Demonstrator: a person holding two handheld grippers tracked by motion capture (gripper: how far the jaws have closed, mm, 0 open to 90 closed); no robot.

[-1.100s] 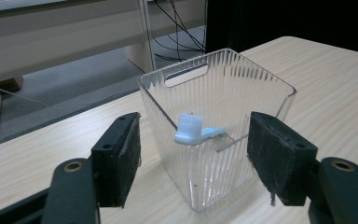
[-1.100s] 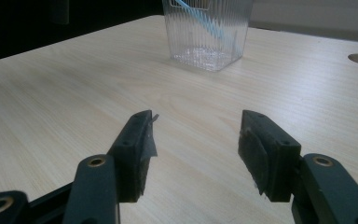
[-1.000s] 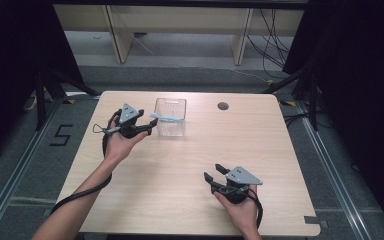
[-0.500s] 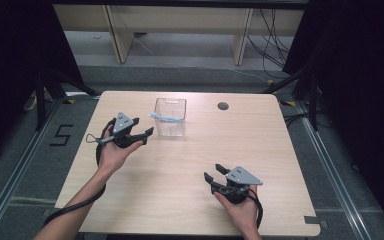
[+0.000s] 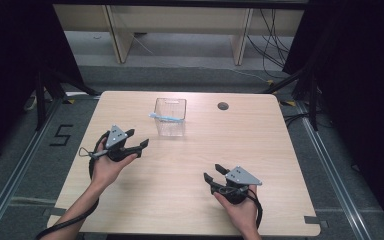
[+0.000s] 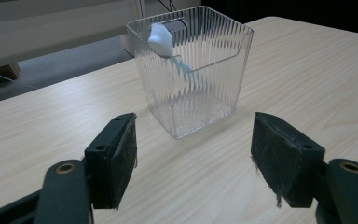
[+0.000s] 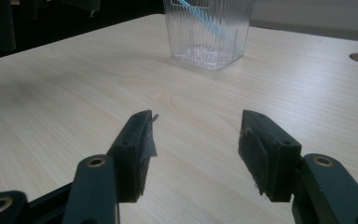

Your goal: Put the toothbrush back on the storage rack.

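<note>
High view first, from the left side of the table [image 5: 180,210]: the left gripper [image 5: 139,146] has drawn back toward the person since a second ago. Then its jaws were right at the near-left corner of the clear ribbed container [image 5: 170,116]; half a second ago it had slid off to the left; now it sits lower and well apart from the container, over bare wood, with the person's left hand [image 5: 107,167] under it. The toothbrush [image 5: 166,117] has stayed where it was left, lying across the container's rim.

From the left gripper view, that gripper's jaws stand wide apart with nothing between them, and their black pads frame the container [image 6: 196,70] straight ahead on the tabletop.

The container is a see-through, square-sided tub with fine vertical ribs, standing upright toward the far middle of the table. In the left gripper view the toothbrush [image 6: 170,49] leans inside it, its white head poking over the near-left rim and its pale blue handle slanting down toward the bottom.

Over on the right, the right gripper [image 5: 215,174] has not shifted; it hovers near the front edge, held by the right hand [image 5: 237,207]. In the right gripper view its jaws are also spread wide and empty, pointing across the wood at the container [image 7: 209,29] well beyond them. A round hole [image 5: 223,106] shows in the tabletop at the far right.
</note>
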